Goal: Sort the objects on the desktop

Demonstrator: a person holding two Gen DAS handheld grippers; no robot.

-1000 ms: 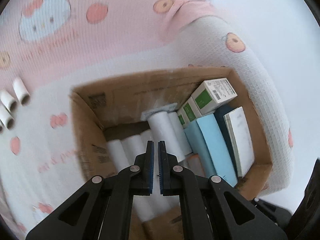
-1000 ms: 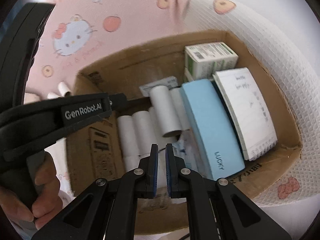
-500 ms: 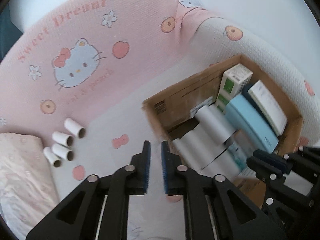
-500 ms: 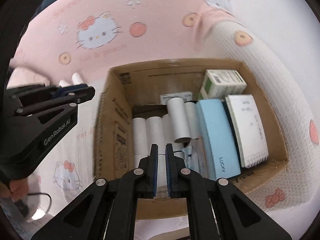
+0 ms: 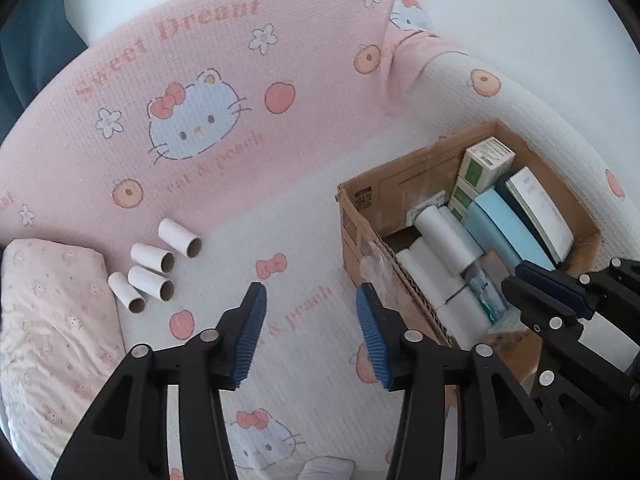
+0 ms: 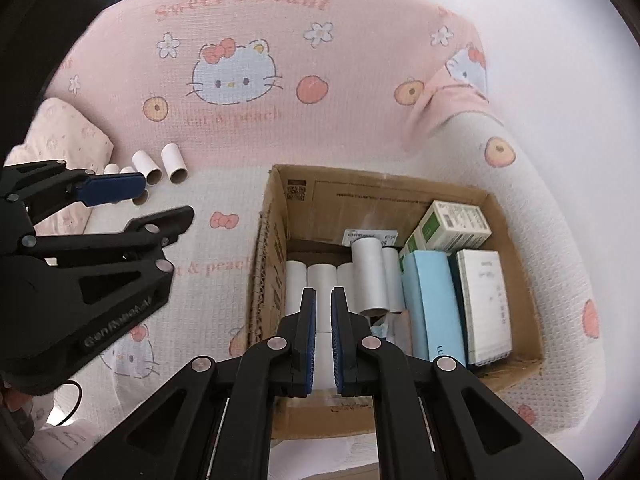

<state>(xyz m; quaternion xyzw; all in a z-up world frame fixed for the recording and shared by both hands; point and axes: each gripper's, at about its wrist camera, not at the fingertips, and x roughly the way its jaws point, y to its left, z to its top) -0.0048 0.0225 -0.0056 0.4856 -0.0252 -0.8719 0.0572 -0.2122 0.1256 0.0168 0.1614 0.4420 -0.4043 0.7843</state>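
While our left gripper [image 5: 310, 332] has just been opening, empty, four white cardboard tubes [image 5: 154, 265] lie far left; we judge fetching one comes next. From the right view, our right gripper [image 6: 323, 344] hangs closed, empty, above the brown cardboard box [image 6: 276, 216].

We have drawn the left gripper [image 5: 310, 316] out from above the open brown cardboard box [image 5: 362, 216] and set it over the white printed blanket [image 5: 304, 240]; its jaws have just been opening, with nothing between them; the four loose white cardboard tubes [image 5: 154, 264] now lie ahead of it; the right gripper [image 6: 323, 320] has pulled back from the box contents.
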